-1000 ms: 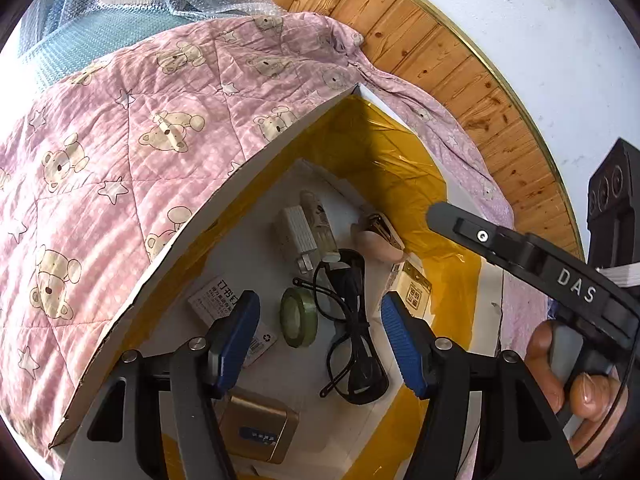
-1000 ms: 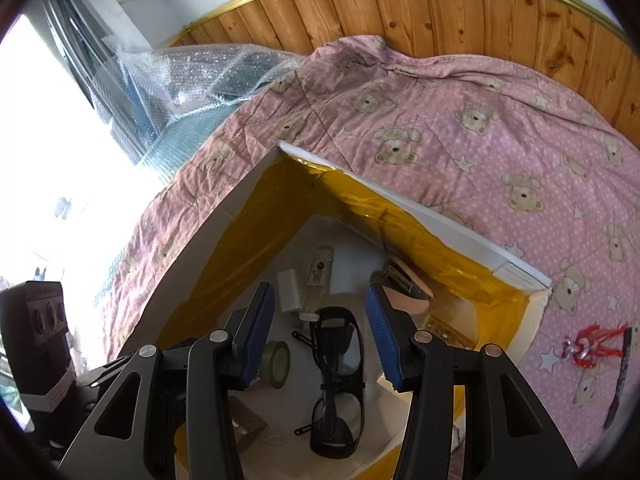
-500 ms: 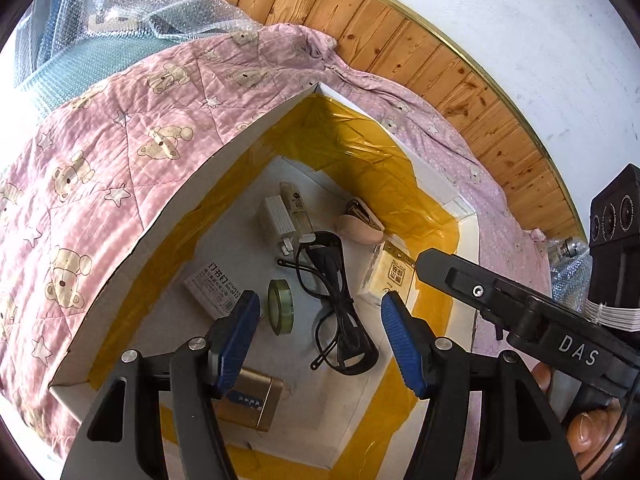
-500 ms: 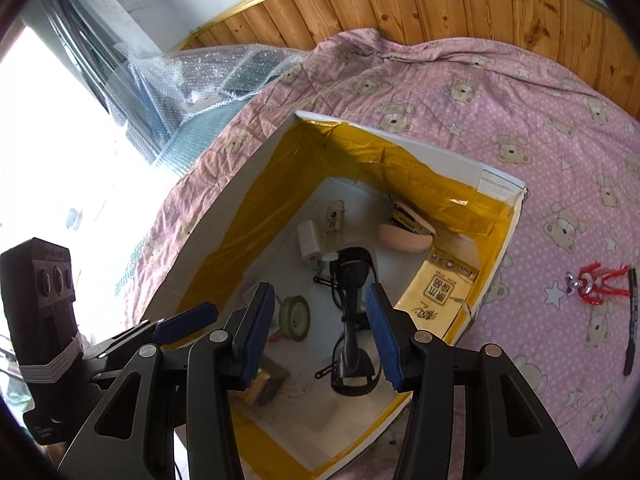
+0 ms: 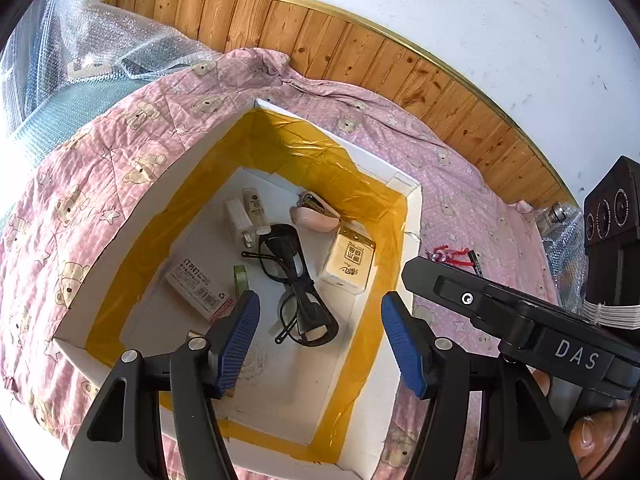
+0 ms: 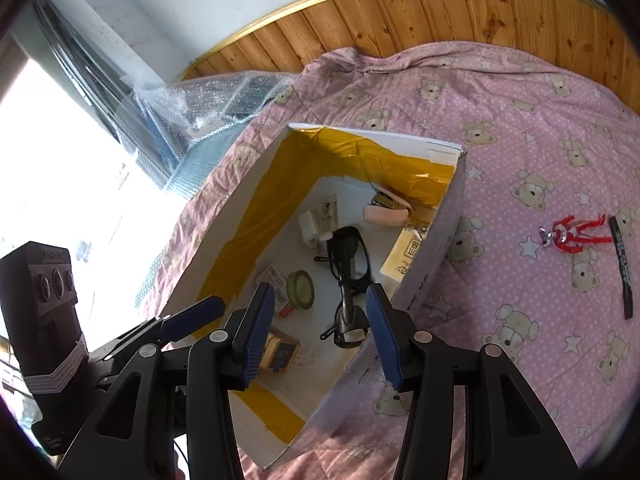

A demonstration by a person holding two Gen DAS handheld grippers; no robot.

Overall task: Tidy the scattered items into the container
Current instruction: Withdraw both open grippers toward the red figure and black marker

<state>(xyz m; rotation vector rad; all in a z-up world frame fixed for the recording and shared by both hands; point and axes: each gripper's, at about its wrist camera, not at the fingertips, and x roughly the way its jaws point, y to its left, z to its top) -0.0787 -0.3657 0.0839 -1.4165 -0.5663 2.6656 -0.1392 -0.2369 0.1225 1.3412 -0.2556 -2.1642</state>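
Box (image 6: pixel 448 216) holds perhaps eight items; two (image 6: pixel 576 232) outside.

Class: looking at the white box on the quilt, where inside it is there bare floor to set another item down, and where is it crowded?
Free: the box floor at the near end, between the glasses and the near wall. Crowded: the far half, where charger, pink stapler, yellow pack, tape roll and staple box cluster.
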